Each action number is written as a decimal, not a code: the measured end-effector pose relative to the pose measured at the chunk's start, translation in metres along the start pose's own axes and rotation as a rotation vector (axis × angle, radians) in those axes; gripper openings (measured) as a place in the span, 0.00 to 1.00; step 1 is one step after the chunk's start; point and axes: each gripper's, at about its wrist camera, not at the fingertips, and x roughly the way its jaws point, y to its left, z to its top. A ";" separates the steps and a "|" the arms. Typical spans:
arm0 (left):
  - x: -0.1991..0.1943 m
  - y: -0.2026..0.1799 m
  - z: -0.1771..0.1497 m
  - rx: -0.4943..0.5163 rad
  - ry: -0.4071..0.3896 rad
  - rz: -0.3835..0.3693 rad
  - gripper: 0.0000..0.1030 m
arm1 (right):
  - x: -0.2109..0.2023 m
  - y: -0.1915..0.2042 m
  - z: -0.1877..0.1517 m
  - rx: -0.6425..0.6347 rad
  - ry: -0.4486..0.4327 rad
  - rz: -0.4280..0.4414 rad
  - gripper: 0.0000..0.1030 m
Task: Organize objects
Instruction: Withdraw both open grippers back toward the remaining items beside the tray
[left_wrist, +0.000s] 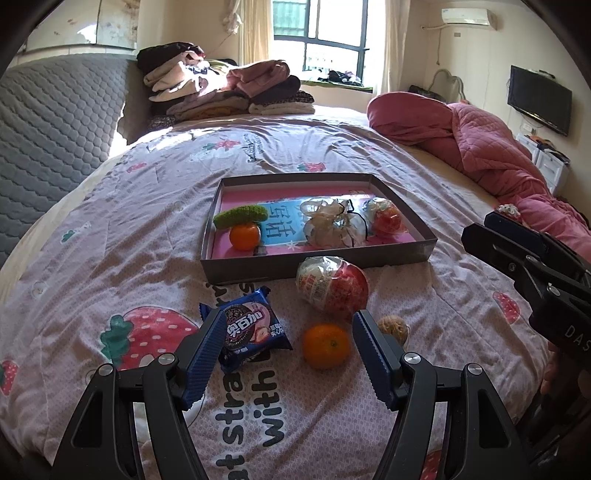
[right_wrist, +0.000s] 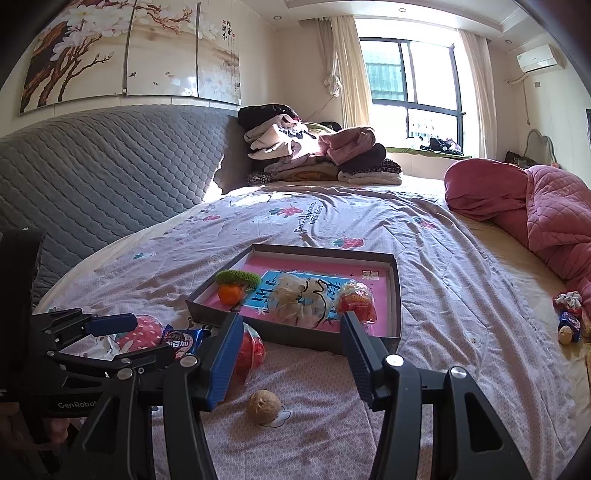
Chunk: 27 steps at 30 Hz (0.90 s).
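Observation:
A grey box lid (left_wrist: 314, 264) (right_wrist: 207, 308) lies on the bed and holds a tangerine (left_wrist: 244, 236), a green cucumber toy (left_wrist: 242, 216), a clear bag (left_wrist: 328, 221) and a wrapped red snack (left_wrist: 386, 218). In front of the lid lie a blue biscuit pack (left_wrist: 251, 328), an orange (left_wrist: 326, 346), a wrapped red ball (left_wrist: 334, 288) (right_wrist: 251, 350) and a walnut (left_wrist: 395, 326) (right_wrist: 263, 406). My left gripper (left_wrist: 284, 354) is open and empty, its fingers either side of the biscuit pack and orange. My right gripper (right_wrist: 288, 358) is open and empty, just above and behind the walnut.
Folded clothes (left_wrist: 221, 88) are piled at the head of the bed. A pink quilt (left_wrist: 480, 140) lies bunched along the right side. Small items (right_wrist: 569, 321) lie at the bed's right edge. A grey padded headboard (right_wrist: 92, 177) stands at the left.

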 end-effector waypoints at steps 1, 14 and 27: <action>0.001 -0.001 -0.001 0.003 0.006 -0.001 0.70 | 0.000 0.000 -0.001 0.000 0.003 0.001 0.52; 0.018 -0.005 -0.013 0.020 0.069 -0.006 0.70 | 0.014 0.003 -0.016 -0.003 0.082 0.012 0.52; 0.031 -0.011 -0.027 0.044 0.114 -0.028 0.70 | 0.025 0.009 -0.032 -0.020 0.149 0.016 0.52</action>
